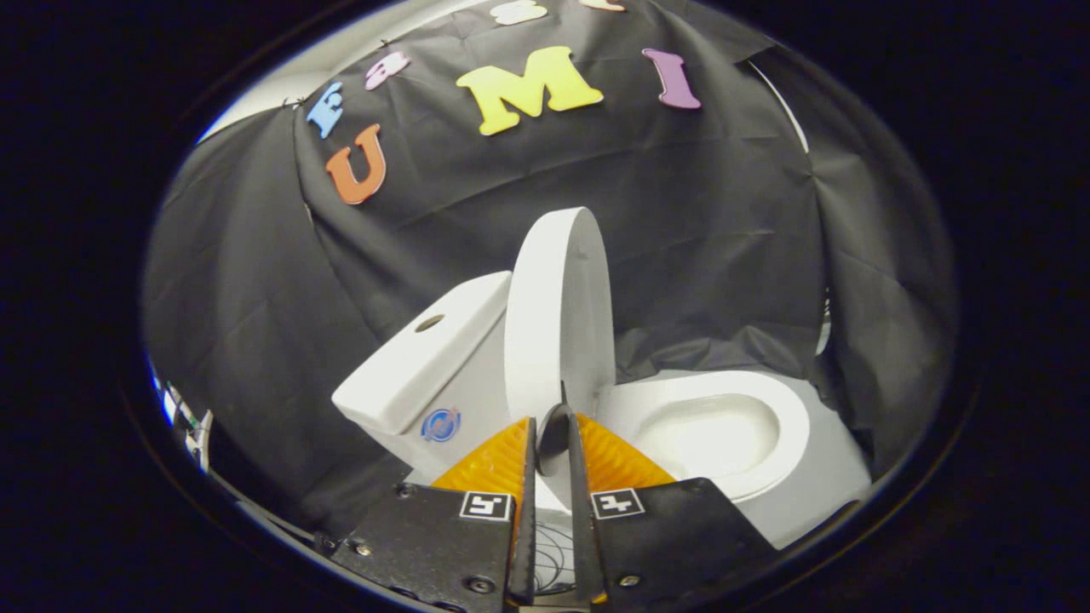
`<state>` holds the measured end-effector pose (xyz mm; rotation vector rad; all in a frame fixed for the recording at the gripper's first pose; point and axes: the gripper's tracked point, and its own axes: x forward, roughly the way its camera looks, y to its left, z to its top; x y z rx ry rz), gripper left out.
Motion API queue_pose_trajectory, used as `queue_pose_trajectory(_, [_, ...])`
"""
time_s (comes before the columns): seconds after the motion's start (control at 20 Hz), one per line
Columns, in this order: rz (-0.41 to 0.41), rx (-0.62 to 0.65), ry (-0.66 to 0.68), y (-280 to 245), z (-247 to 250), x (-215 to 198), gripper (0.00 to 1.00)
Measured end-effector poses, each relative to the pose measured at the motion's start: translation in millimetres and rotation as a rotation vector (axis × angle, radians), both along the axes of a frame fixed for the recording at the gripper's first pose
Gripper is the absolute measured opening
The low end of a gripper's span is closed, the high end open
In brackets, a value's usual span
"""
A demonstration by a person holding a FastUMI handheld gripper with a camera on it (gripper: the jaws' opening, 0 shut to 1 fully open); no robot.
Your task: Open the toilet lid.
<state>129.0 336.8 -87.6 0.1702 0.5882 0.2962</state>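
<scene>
The gripper (552, 430) sits nearest, its fingers narrowed with only a thin gap, their tips at the lower edge of the raised toilet lid (558, 315). The lid stands upright at twelve o'clock from the fingers, the tank (426, 358) at ten o'clock, the open seat (707, 430) at two o'clock.

the gripper (552, 426) covers the lower edge of the toilet lid (558, 315), so the spot where its fingers (502, 460) meet the lid is hard to read — whether both press on the rim cannot be told. the hinge behind the lid is hidden. the tank (426, 358) blocks its own far side, and its lower part drops behind the fingers. the small round mark on the tank's front is too small to make out. the bowl's (707, 434) near rim is cut off by the gripper body — its base is hidden too.
</scene>
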Motion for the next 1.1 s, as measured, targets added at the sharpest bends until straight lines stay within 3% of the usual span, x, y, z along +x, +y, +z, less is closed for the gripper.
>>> queue_pose_trajectory(0.35, [0.055,0.004,-0.014,25,-2,-2,0.20])
queue_pose_trajectory(1.1, [0.113,-0.143,-0.063,76,-11,-2,0.18])
